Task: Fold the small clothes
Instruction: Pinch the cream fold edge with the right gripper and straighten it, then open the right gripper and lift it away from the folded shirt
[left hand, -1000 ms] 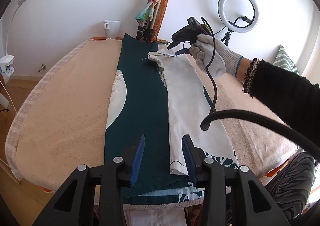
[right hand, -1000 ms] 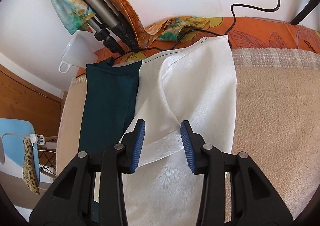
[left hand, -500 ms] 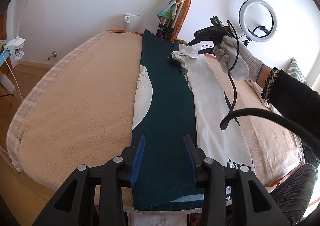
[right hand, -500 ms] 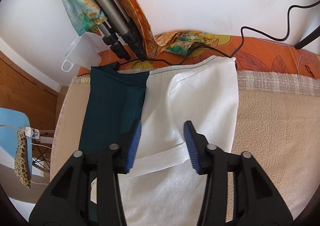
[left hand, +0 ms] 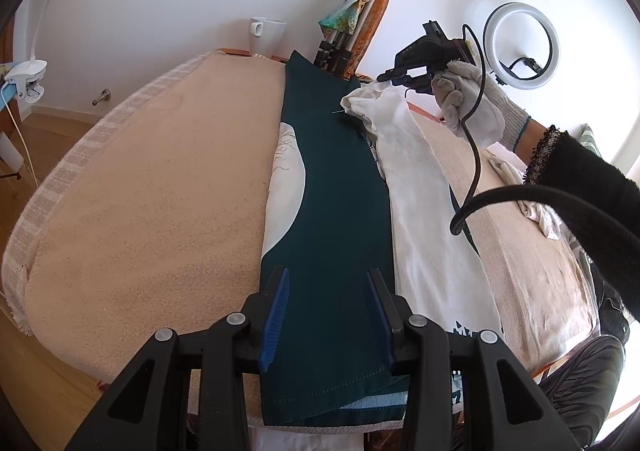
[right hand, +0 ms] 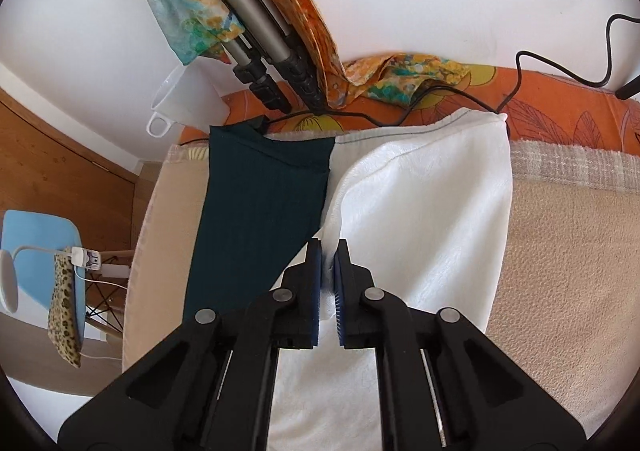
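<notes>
Right tongs (right hand: 328,271) clenched on white garment (right hand: 420,219) fold at frame centre, likely to draw it over. Left tongs (left hand: 326,315) released, straddling teal garment (left hand: 336,211) at lower centre on bench (left hand: 160,191).

bare blanket (left hand: 152,191) left, tripod (right hand: 256,47) ahead

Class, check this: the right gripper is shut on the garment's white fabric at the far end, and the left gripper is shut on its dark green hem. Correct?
Not quite. The left gripper is open, its fingers either side of the dark green hem, as the left wrist view shows. The right gripper is indeed shut on the white fabric.
</notes>
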The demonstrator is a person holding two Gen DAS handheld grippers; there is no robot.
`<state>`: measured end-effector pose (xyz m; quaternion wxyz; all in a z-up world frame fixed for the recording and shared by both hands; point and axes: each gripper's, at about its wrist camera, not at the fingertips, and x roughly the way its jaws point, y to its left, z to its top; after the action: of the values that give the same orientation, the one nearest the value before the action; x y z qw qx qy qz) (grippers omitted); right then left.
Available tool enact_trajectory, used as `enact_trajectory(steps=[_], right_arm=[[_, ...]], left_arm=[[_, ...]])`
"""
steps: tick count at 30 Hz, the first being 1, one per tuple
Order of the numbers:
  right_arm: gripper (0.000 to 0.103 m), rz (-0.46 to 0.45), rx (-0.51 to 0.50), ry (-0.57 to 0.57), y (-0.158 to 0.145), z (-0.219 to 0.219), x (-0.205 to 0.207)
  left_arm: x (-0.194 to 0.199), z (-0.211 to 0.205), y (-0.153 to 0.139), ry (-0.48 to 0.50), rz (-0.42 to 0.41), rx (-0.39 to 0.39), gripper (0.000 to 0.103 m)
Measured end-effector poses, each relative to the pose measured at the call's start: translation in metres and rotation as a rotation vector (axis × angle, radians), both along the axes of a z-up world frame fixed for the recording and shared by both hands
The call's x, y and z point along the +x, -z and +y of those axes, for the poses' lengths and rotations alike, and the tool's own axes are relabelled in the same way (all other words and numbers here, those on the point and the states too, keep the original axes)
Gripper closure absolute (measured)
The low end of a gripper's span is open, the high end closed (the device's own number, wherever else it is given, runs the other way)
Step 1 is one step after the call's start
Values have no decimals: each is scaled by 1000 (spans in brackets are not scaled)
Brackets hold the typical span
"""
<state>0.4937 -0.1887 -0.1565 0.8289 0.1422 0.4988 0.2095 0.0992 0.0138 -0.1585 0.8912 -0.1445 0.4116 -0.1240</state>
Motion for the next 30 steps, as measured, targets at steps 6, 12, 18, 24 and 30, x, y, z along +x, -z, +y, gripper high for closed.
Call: enact_trajectory(steps=[6, 12, 18, 24, 30], right_arm=[[96, 2, -13, -12, -4, 39, 21], [94, 16, -10, -38, 13, 68, 36], [55, -26, 41, -24, 1, 65, 29], [55, -106, 74, -22, -44, 27, -17], [55, -196, 102, 24, -92, -33, -89]], left_arm=[[3, 3, 1, -10, 11, -13, 63], [5, 8, 4, -30, 17, -1, 63], [5, 10, 1, -36, 9, 16, 63], [0, 7, -5, -2, -10, 64, 63], [-8, -1, -20, 84, -52, 175, 63]])
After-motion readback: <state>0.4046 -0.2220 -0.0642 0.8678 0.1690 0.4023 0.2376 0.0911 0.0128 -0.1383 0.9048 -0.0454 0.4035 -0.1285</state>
